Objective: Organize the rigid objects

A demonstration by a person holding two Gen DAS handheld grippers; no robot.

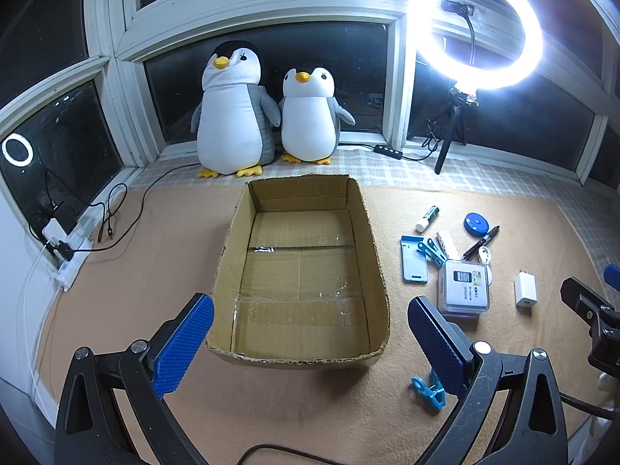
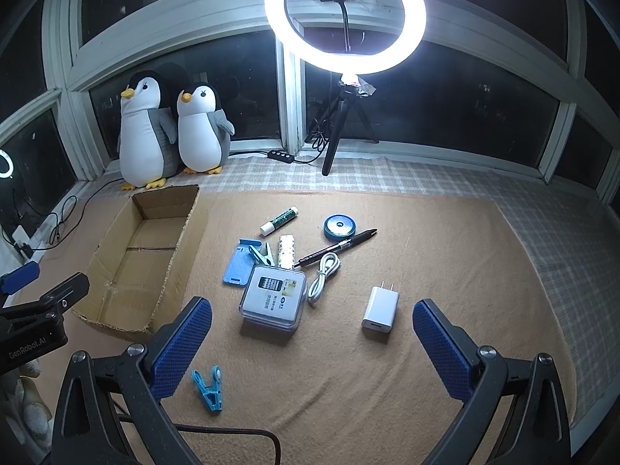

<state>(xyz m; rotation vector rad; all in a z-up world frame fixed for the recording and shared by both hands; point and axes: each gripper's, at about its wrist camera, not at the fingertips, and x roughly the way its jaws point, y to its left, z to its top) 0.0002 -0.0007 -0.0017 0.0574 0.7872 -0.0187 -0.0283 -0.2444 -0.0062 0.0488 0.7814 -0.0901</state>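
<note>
Both the left gripper [image 1: 310, 333] and right gripper [image 2: 312, 339] gaped empty; the charger [image 2: 380, 308] looked light, stiff, best pinched across its flat sides.

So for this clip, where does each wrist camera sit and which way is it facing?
Left wrist view: rides the left gripper, facing the window over the empty cardboard box; its own open blue fingers show, and the right gripper at the right edge.
Right wrist view: rides the right gripper, facing the window over the white charger and clear case; open fingers show, left gripper at left.
Shared: box, scattered items, plush penguins, ring light.
</note>
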